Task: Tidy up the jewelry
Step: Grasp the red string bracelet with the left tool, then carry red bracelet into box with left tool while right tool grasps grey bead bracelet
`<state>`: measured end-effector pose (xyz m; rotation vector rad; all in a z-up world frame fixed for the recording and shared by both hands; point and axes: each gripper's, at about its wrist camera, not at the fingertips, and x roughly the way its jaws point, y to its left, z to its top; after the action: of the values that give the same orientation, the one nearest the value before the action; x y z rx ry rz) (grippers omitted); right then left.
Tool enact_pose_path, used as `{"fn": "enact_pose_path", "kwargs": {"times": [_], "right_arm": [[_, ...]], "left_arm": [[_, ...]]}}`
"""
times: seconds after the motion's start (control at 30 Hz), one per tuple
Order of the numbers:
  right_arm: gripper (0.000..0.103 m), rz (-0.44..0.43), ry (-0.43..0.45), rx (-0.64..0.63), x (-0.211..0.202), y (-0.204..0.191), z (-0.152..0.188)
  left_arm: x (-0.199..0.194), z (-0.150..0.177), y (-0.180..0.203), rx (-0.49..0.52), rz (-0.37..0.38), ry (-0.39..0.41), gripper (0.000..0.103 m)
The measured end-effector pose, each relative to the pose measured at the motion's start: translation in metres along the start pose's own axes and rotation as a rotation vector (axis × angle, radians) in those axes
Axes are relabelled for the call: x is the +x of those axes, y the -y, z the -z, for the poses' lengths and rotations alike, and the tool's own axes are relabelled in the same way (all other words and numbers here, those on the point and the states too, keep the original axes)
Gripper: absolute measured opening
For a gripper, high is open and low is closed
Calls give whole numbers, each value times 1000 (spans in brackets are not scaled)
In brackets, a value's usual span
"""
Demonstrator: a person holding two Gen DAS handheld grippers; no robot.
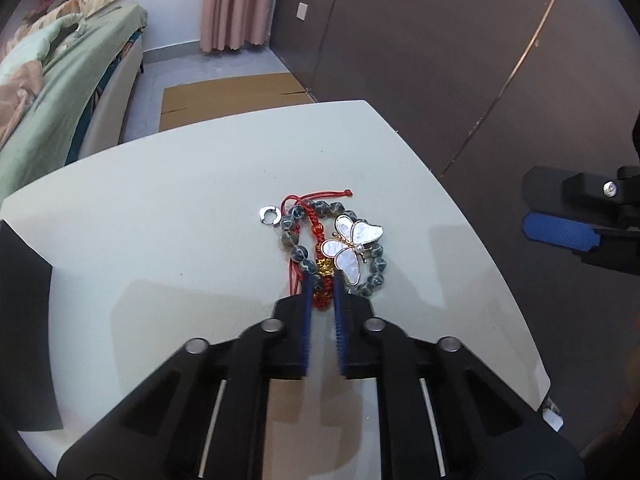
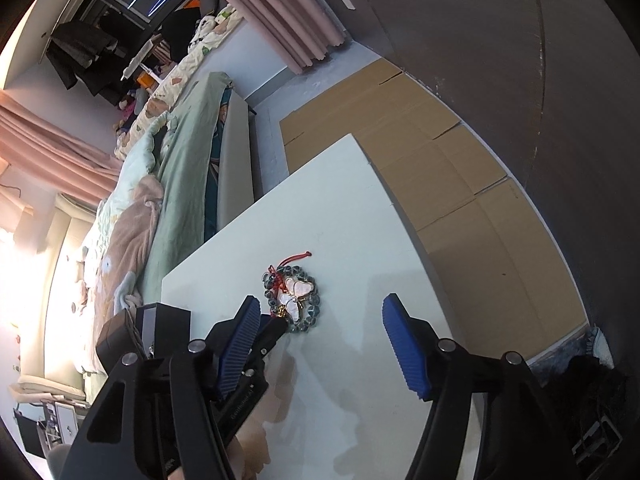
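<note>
Our left claw (image 1: 322, 276) pinches the red cord bracelet (image 1: 322, 280).

Beside the bead bracelet (image 1: 298, 254) on the desk (image 1: 160, 220), butterfly brooch (image 1: 354, 246) overlapping; our right claw (image 2: 320, 316) gapes wide, holding nothing.

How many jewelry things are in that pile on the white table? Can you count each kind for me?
Beaded bracelet: 1
Red cord bracelet with a gold charm: 1
Butterfly piece: 1
Small silver ring-shaped piece: 1
Total: 4

The left gripper is closed around the red cord bracelet.
</note>
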<state>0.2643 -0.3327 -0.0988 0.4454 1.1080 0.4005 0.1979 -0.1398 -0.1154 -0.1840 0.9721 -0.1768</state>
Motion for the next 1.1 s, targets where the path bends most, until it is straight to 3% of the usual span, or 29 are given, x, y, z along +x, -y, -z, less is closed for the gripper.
{"fn": "enact_pose_path", "kwargs": {"times": [0.3,0.5,0.67,0.73,0.87,1.1], "right_arm": [[57,5,-30,-40,13,-12,2],[52,21,-65,-75,29,-23,3],[37,-10,-113,-99,45,-34,7],[35,-29,-131,-106,52,-40,9],[35,1,-140,-124,59,-46,10],[34,127,-141,-155,70,-43,10]], "left_arm": [[-33,-10,-16,-53,61,38,7],[-58,-19,-24,-72,64,85,7],[-69,-21,-38,-105,68,97,7],[-71,-19,-43,-111,58,98,7],[-82,-19,-52,-121,46,117,7],[-109,-23,-64,-124,25,160,7]]}}
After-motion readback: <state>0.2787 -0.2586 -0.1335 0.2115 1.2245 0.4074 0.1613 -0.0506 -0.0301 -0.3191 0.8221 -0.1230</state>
